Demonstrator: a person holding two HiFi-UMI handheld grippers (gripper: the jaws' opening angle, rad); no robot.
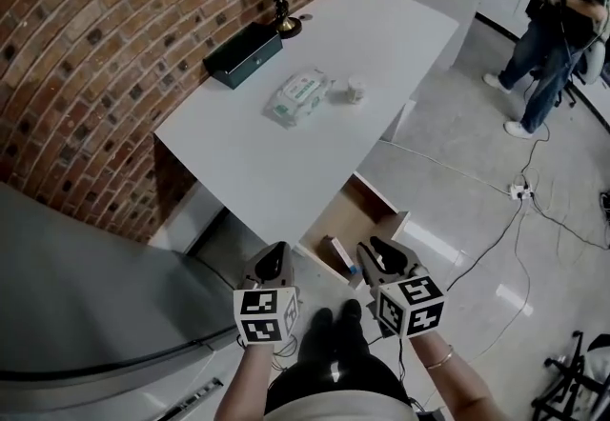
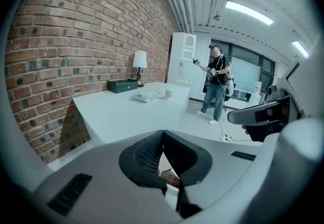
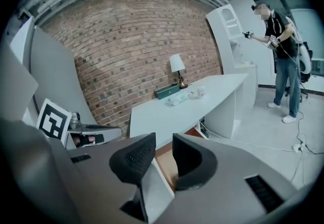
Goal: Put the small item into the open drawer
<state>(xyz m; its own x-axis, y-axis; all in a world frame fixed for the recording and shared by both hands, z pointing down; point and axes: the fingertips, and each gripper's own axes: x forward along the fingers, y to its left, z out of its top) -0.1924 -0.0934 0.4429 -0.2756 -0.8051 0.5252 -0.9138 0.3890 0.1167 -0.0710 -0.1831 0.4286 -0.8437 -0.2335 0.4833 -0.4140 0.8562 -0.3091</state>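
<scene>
Nearest, the left gripper (image 2: 162,136) had its jaws pressed together on nothing, and the right gripper (image 3: 163,149) showed a narrow gap, also empty. Just beyond them, the small box (image 1: 335,253) lay inside the open drawer (image 1: 355,217), near its front. The placing looked done. A clean finish meant keeping both grippers clear of the drawer. Farther off, a wipes pack (image 1: 297,95) sat on the surface (image 1: 286,162).
</scene>
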